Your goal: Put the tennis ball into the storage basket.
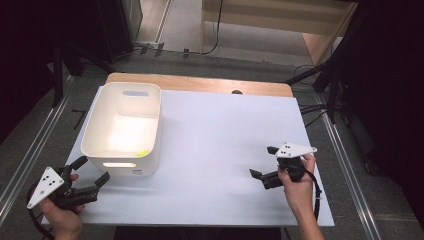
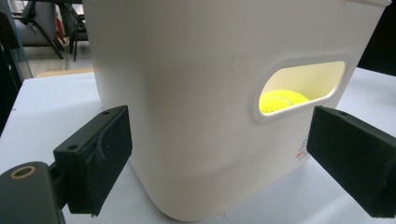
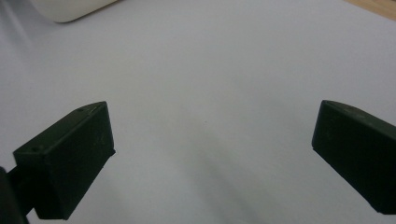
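My left gripper [image 1: 95,176] sits just beside a white plastic bin [image 1: 97,150], the thing nearest to me. The bin stands upright on the white table top, toward its left side and near the front left corner. It is a deep, open-topped tub with rounded corners and smooth walls that narrow slightly toward the base, and an oval handle slot is cut into each end wall. Through the near slot [image 2: 301,88] I see a bright yellow tennis ball [image 2: 280,100] lying on the bin's floor, close against that wall. A small label sits low on the wall by the corner.
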`<state>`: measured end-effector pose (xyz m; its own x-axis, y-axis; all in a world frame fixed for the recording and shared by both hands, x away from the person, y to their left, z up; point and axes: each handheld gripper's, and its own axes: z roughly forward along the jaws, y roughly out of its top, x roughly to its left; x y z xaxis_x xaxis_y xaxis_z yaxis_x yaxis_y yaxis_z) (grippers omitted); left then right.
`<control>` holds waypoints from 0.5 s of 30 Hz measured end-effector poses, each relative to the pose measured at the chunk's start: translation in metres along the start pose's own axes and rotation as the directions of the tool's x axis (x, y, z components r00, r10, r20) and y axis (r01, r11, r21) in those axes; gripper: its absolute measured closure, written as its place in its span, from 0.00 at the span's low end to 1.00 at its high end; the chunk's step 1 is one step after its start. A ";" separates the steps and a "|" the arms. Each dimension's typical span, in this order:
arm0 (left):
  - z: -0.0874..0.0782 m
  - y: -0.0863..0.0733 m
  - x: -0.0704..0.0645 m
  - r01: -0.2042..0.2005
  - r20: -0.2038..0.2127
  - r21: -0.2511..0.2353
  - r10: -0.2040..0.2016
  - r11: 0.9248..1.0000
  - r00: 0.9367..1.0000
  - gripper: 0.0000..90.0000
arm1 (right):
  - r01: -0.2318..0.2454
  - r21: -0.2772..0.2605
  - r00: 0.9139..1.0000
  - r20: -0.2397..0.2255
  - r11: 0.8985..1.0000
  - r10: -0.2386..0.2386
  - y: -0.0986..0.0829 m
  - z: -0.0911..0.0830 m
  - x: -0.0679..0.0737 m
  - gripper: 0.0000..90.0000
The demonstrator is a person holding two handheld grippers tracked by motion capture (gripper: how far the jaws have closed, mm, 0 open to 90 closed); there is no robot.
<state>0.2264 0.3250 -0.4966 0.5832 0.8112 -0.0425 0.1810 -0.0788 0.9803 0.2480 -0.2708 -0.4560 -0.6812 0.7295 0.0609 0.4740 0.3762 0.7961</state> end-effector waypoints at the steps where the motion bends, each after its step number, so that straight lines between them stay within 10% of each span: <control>1: 0.000 0.000 0.000 0.000 0.001 0.001 0.000 1.000 1.000 0.08 | -0.003 -0.008 1.000 0.003 1.000 0.003 -0.003 -0.001 -0.001 0.00; 15: 0.000 0.000 0.000 -0.002 0.000 0.001 0.002 1.000 1.000 0.08 | -0.059 -0.078 0.997 0.043 0.995 0.062 -0.036 -0.022 -0.008 0.00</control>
<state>0.2263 0.3248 -0.4966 0.5832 0.8113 -0.0407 0.1804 -0.0805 0.9803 0.2244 -0.3029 -0.4722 -0.6261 0.7751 0.0846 0.4684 0.2872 0.8355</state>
